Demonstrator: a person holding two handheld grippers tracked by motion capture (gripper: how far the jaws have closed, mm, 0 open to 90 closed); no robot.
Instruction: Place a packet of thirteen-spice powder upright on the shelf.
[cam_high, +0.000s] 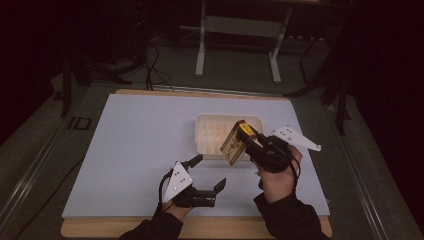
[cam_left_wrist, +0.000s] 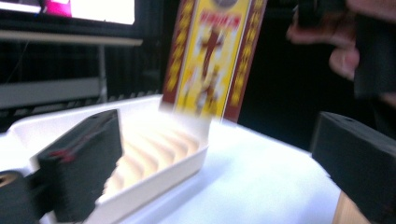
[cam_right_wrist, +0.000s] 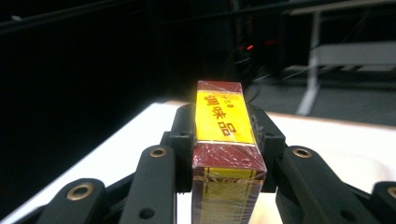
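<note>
High view: right hand-held gripper (cam_high: 250, 141) clamps seasoning box (cam_high: 235, 142), tilted over white tray (cam_high: 205, 122).
Risk: slick wrap slips, box catches rim; left hand-held gripper (cam_high: 210, 172) gapes empty on desk (cam_high: 140, 135).

A yellow and dark red box (cam_high: 235, 142), wrapped in clear film with red characters on its yellow narrow face, is held tilted above the near right edge of a white tray (cam_high: 205, 131). The tray is shallow and rectangular with a ribbed floor, and it lies flat on the right half of the pale tabletop (cam_high: 135, 150).
</note>
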